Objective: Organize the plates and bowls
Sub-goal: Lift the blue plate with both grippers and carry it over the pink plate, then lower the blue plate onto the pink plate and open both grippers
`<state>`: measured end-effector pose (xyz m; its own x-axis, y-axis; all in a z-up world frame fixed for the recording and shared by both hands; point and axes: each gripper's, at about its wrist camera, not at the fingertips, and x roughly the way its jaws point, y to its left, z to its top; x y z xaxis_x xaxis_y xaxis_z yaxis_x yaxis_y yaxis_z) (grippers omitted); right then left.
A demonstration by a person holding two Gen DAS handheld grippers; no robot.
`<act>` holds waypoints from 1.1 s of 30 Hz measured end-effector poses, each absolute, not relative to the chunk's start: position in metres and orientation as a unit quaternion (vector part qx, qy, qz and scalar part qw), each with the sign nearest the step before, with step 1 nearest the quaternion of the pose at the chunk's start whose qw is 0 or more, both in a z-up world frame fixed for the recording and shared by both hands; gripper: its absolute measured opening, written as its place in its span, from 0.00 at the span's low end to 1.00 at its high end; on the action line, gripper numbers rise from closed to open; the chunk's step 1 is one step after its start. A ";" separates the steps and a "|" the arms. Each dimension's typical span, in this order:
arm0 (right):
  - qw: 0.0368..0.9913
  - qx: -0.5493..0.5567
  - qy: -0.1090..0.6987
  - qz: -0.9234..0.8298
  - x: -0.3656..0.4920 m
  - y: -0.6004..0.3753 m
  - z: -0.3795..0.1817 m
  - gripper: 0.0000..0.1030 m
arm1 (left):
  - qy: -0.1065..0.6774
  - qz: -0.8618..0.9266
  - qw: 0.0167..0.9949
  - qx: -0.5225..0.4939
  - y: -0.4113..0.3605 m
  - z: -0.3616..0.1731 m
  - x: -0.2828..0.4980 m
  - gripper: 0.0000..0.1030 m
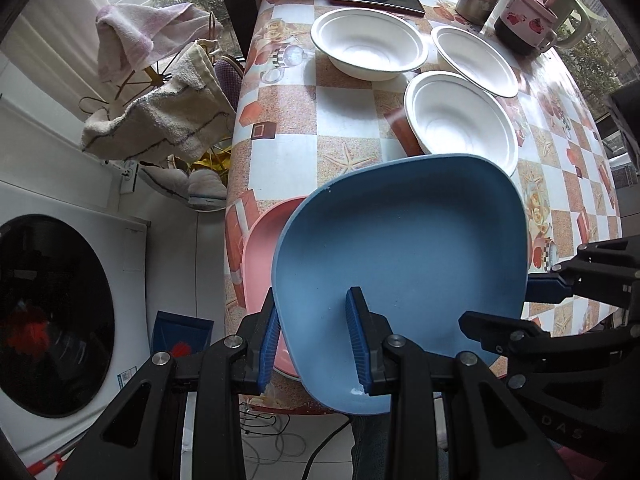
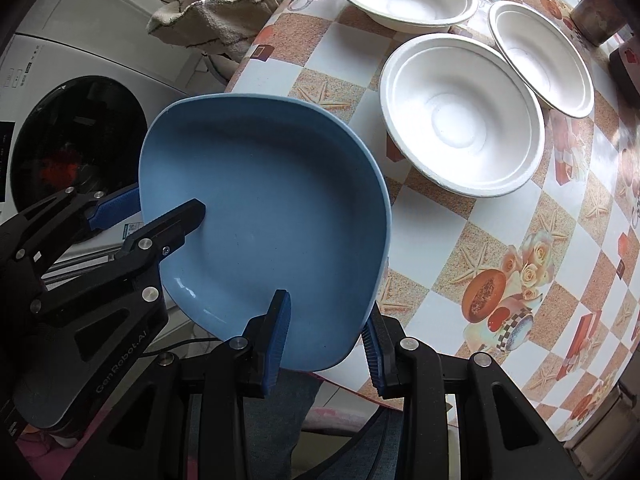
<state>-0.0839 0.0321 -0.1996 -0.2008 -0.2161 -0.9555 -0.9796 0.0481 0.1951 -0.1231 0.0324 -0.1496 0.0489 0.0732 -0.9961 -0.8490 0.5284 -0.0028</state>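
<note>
Centrally in both views sits the blue plate (image 1: 400, 264), matte, rounded-square, with a raised rim and a small white chip near its lower edge. Left claw (image 1: 314, 340) and right claw (image 2: 326, 340) each clamp its rim. Beneath it, lower left, lies a pink plate (image 1: 264, 248); three white bowls (image 1: 368, 44) stand on the checkered surface (image 1: 280, 136) above.

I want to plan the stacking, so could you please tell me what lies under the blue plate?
In the left wrist view a pink plate shows under the blue plate, on the table. Most of it is covered, so anything on it cannot be seen.
</note>
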 end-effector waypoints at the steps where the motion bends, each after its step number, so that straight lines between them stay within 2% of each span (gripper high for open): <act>1: 0.390 -0.494 0.608 0.483 -0.087 0.033 -0.202 0.37 | 0.592 0.359 0.642 -0.330 0.033 -0.151 -0.126 0.34; 12: 0.363 -0.471 0.652 0.471 -0.104 0.039 -0.237 0.37 | 0.603 0.376 0.621 -0.330 0.041 -0.169 -0.143 0.34; 14: 0.363 -0.467 0.655 0.470 -0.106 0.040 -0.240 0.37 | 0.603 0.377 0.619 -0.333 0.043 -0.172 -0.145 0.40; 16: 0.361 -0.458 0.660 0.473 -0.107 0.040 -0.242 0.37 | 0.603 0.380 0.618 -0.331 0.043 -0.174 -0.146 0.51; 17: 0.361 -0.454 0.662 0.474 -0.107 0.039 -0.241 0.38 | 0.603 0.386 0.617 -0.327 0.042 -0.174 -0.148 0.54; 19: 0.368 -0.454 0.661 0.469 -0.104 0.038 -0.241 0.51 | 0.600 0.391 0.616 -0.328 0.044 -0.174 -0.151 0.62; 21: 0.381 -0.443 0.667 0.463 -0.089 0.033 -0.237 0.74 | 0.593 0.391 0.616 -0.340 0.047 -0.172 -0.156 0.66; 23: 0.395 -0.419 0.681 0.453 -0.072 0.027 -0.235 0.82 | 0.588 0.389 0.619 -0.347 0.048 -0.170 -0.157 0.68; 26: 0.426 -0.390 0.700 0.420 -0.039 0.013 -0.234 0.93 | 0.584 0.378 0.625 -0.354 0.049 -0.166 -0.152 0.71; 33: 0.479 -0.322 0.753 0.315 0.033 -0.031 -0.244 0.93 | 0.577 0.325 0.660 -0.354 0.048 -0.155 -0.104 0.74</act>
